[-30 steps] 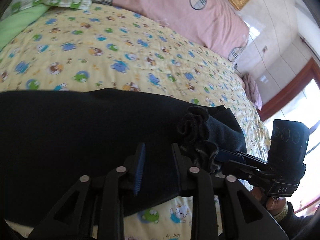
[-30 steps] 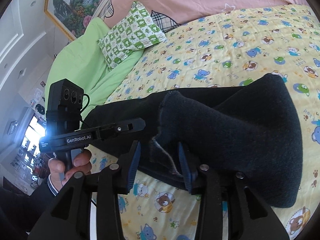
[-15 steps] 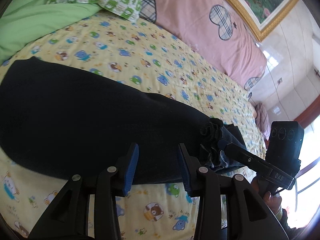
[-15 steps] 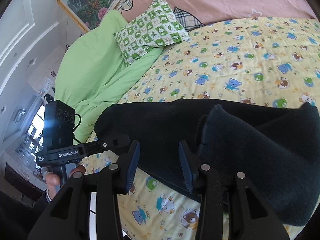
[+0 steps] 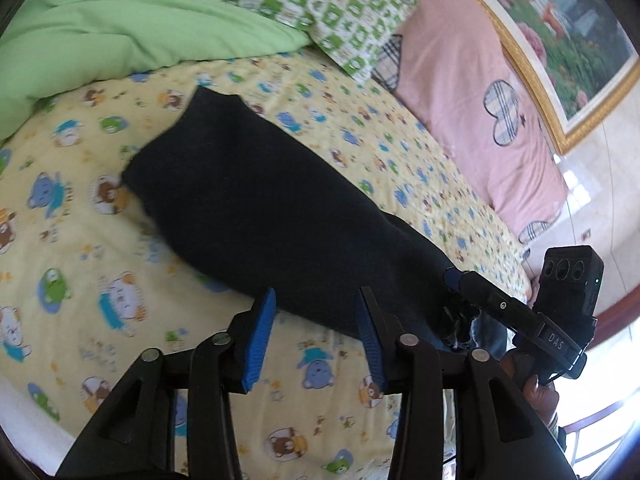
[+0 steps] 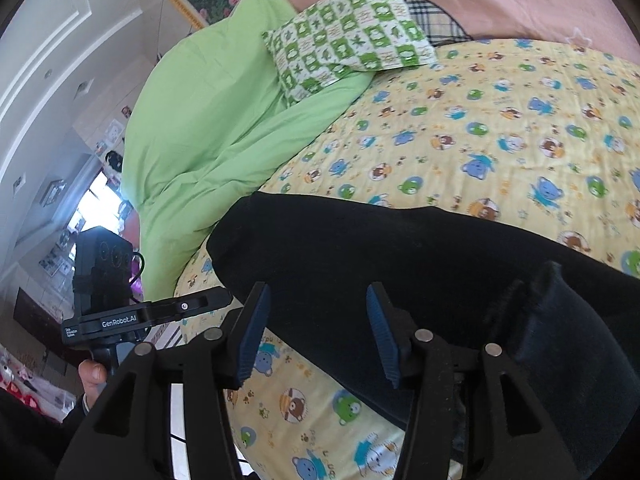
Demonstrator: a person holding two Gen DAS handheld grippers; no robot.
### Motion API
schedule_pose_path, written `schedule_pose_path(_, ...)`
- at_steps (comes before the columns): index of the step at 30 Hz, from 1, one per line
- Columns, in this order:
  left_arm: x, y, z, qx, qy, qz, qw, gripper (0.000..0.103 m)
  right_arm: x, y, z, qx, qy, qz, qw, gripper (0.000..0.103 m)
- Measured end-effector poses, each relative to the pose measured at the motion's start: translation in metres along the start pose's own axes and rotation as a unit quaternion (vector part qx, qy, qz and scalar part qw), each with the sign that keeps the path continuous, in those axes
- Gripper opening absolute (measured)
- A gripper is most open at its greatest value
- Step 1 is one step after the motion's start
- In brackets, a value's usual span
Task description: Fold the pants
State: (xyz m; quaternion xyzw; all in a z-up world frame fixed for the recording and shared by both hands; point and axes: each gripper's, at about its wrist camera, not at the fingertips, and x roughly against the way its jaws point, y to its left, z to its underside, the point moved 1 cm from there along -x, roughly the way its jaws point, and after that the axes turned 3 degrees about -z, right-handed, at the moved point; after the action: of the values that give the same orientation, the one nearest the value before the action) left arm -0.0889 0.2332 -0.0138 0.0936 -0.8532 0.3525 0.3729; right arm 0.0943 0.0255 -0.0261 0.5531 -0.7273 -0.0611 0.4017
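Note:
The dark navy pants (image 5: 256, 208) lie folded lengthwise in a long band across the yellow cartoon-print bed sheet (image 5: 80, 264). In the left wrist view my left gripper (image 5: 316, 304) is open and empty, just off the pants' near edge. The right gripper (image 5: 454, 280) shows at the right, at the bunched waistband end. In the right wrist view my right gripper (image 6: 316, 300) is open and empty over the pants (image 6: 400, 248); a doubled-over layer (image 6: 560, 312) lies to its right. The left gripper (image 6: 224, 300) shows at the left, off the cloth.
A green duvet (image 5: 120, 24) and a green-checked pillow (image 5: 328, 4) lie at the head of the bed, with a pink headboard cover (image 5: 460, 64) behind. The bed's near edge (image 6: 208, 360) runs just below the pants.
Both grippers have pulled back and up from the pants. The right gripper, shut on a cloth edge one second ago, has let go, and the pants now lie flat.

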Motion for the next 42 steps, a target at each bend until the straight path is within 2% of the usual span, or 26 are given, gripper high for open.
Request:
schedule_pose_path(1, 0.002, 0.004, 0.000, 0.004, -0.005, -0.007, 1.0000, 0.054, -0.006, 0.003, -0.003, 0.005, 0.006, -0.002, 1.000, 0.052)
schedule_pose_path(2, 0.005, 0.008, -0.001, 0.007, -0.011, -0.018, 0.9998, 0.055, -0.011, 0.005, -0.006, 0.010, 0.012, -0.005, 1.000, 0.052)
schedule_pose_path(10, 0.012, 0.039, -0.012, 0.037, -0.027, -0.053, 0.9975, 0.056, -0.057, 0.030, -0.033, 0.064, 0.055, -0.016, 0.996, 0.052)
schedule_pose_path(17, 0.001, 0.060, -0.022, 0.078, -0.019, -0.063, 0.9948, 0.059, -0.104, 0.042, -0.057, 0.119, 0.105, -0.014, 0.987, 0.053)
schedule_pose_path(23, -0.015, 0.070, -0.029, 0.098, -0.010, -0.061, 0.9932, 0.059, -0.148, 0.054, -0.083, 0.171, 0.149, -0.023, 0.974, 0.053)
schedule_pose_path(30, -0.030, 0.076, -0.039, 0.103, -0.018, -0.061, 0.9926, 0.061, -0.205, 0.067, -0.101, 0.235, 0.215, -0.034, 0.947, 0.054)
schedule_pose_path(34, -0.036, 0.075, -0.045, 0.101, -0.026, -0.067, 0.9922, 0.060, -0.229, 0.063, -0.106, 0.227, 0.241, -0.050, 0.942, 0.054)
schedule_pose_path(37, -0.040, 0.074, -0.049, 0.098, -0.032, -0.071, 0.9921, 0.058, -0.240, 0.057, -0.107, 0.207, 0.251, -0.068, 0.943, 0.051)
schedule_pose_path(38, -0.040, 0.074, -0.050, 0.097, -0.036, -0.074, 0.9919, 0.053, -0.241, 0.057, -0.108, 0.204, 0.251, -0.078, 0.943, 0.037)
schedule_pose_path(39, -0.040, 0.074, -0.051, 0.094, -0.042, -0.081, 0.9914, 0.047, -0.240, 0.057, -0.107, 0.201, 0.250, -0.085, 0.943, 0.031)
schedule_pose_path(40, -0.041, 0.074, -0.051, 0.089, -0.047, -0.090, 0.9908, 0.036, -0.236, 0.057, -0.106, 0.199, 0.247, -0.091, 0.944, 0.029)
schedule_pose_path(42, -0.043, 0.074, -0.052, 0.088, -0.050, -0.083, 0.9914, 0.032, -0.228, 0.057, -0.107, 0.194, 0.237, -0.103, 0.946, 0.026)
